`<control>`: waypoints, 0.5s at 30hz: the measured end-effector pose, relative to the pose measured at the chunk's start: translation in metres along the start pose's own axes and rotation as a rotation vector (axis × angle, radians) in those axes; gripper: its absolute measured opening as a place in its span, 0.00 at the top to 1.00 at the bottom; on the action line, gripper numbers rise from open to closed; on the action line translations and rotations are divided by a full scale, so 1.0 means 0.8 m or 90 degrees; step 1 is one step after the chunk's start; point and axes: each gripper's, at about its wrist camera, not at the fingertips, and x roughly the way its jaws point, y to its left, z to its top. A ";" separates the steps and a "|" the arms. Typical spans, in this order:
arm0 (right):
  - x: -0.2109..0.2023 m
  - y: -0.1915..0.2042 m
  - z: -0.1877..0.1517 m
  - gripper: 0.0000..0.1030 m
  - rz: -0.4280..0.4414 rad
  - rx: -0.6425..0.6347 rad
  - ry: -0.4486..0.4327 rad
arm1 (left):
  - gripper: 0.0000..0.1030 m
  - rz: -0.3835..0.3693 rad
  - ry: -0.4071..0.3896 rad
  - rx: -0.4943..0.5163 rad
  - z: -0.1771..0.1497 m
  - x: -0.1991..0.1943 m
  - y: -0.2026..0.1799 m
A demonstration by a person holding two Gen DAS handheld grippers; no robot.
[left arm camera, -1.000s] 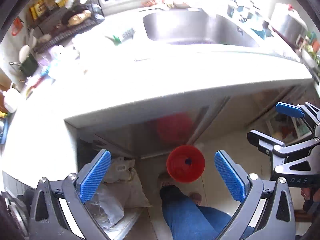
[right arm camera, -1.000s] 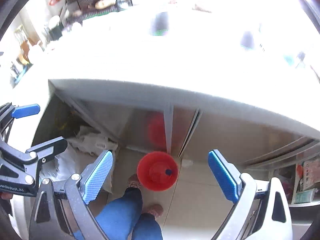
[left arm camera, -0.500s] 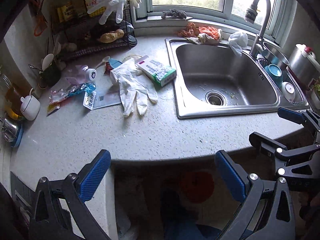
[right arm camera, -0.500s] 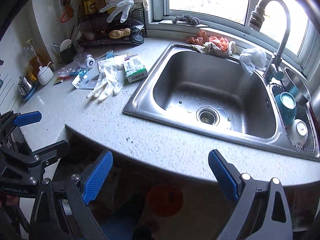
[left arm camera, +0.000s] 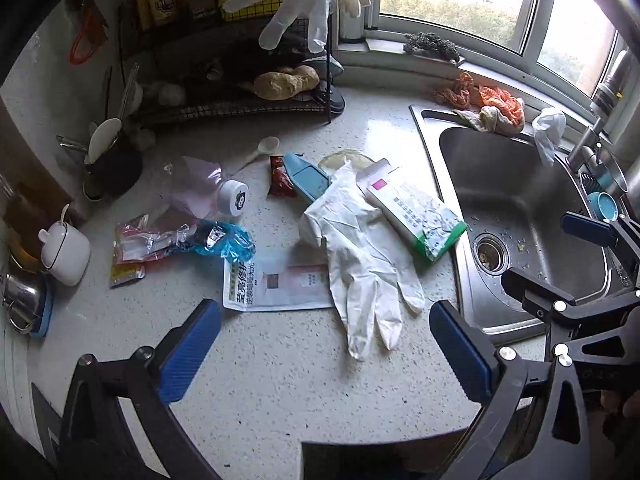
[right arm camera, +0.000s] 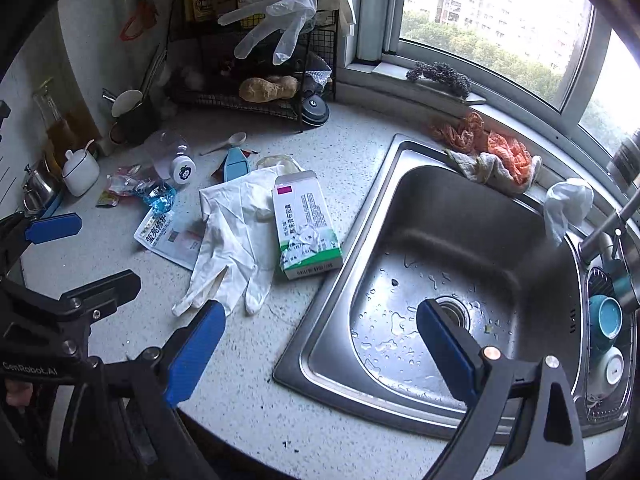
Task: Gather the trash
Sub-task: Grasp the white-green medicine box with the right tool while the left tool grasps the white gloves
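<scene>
Trash lies on the speckled counter left of the sink. A white rubber glove [left arm camera: 360, 256] [right arm camera: 232, 232] sprawls over a printed leaflet [left arm camera: 276, 284] [right arm camera: 168, 236], and a crumpled white-and-green carton [left arm camera: 416, 216] [right arm camera: 306, 228] rests against it. Further left are a blue wrapper [left arm camera: 224, 240] [right arm camera: 160, 194], foil sachets [left arm camera: 136, 240], a red packet [left arm camera: 280, 176] and a clear bottle with a white cap [left arm camera: 200, 192] [right arm camera: 172, 156]. My left gripper [left arm camera: 326, 344] [right arm camera: 80, 256] hovers open just short of the glove's fingertips. My right gripper [right arm camera: 322, 348] [left arm camera: 560, 260] is open and empty over the sink's near-left corner.
The steel sink [right arm camera: 460, 240] fills the right side, with rags [right arm camera: 492, 156] on its far rim, a tap [right arm camera: 612, 224] and bowls [right arm camera: 608, 316] at the right. A black wire rack [left arm camera: 224, 108] stands at the back. A white lidded pot [left arm camera: 66, 252] sits far left. The counter's front edge runs just below both grippers.
Both grippers rose from below the counter, where a red bin stood on the floor, and moved in over the countertop. The trash is now closer. Both stayed open.
</scene>
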 end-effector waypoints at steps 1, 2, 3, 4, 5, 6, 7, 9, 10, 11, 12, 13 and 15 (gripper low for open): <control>0.010 0.001 0.009 0.07 0.000 -0.003 0.006 | 0.00 0.001 0.006 -0.002 0.006 0.011 0.005; 0.021 0.002 0.017 0.07 0.000 -0.007 0.014 | 0.00 0.002 0.012 -0.004 0.010 0.021 0.009; 0.033 0.002 0.023 0.07 0.000 -0.010 0.022 | 0.00 0.001 0.021 -0.007 0.015 0.032 0.014; 0.044 0.002 0.031 0.07 -0.001 -0.013 0.031 | 0.00 -0.001 0.029 -0.011 0.020 0.043 0.018; 0.055 0.002 0.036 0.07 -0.001 -0.016 0.038 | 0.00 -0.003 0.036 -0.014 0.024 0.054 0.022; 0.063 0.001 0.040 0.07 -0.001 -0.020 0.045 | 0.00 -0.004 0.045 -0.017 0.027 0.065 0.025; 0.073 0.001 0.045 0.07 -0.003 -0.024 0.054 | 0.00 -0.003 0.054 -0.018 0.030 0.076 0.028; 0.091 0.000 0.052 0.07 -0.005 -0.034 0.067 | 0.00 -0.002 0.064 -0.017 0.034 0.093 0.030; 0.100 0.000 0.055 0.07 -0.006 -0.037 0.076 | 0.00 -0.004 0.070 -0.016 0.036 0.101 0.030; 0.109 0.000 0.057 0.07 -0.004 -0.039 0.083 | 0.00 -0.007 0.074 -0.015 0.038 0.108 0.031; 0.116 -0.001 0.060 0.07 -0.002 -0.039 0.091 | 0.00 -0.008 0.079 -0.014 0.039 0.115 0.030; 0.124 -0.001 0.061 0.07 -0.001 -0.039 0.099 | 0.00 -0.010 0.083 -0.013 0.041 0.120 0.030; 0.136 -0.002 0.063 0.07 0.006 -0.041 0.112 | 0.00 -0.012 0.089 -0.012 0.044 0.129 0.029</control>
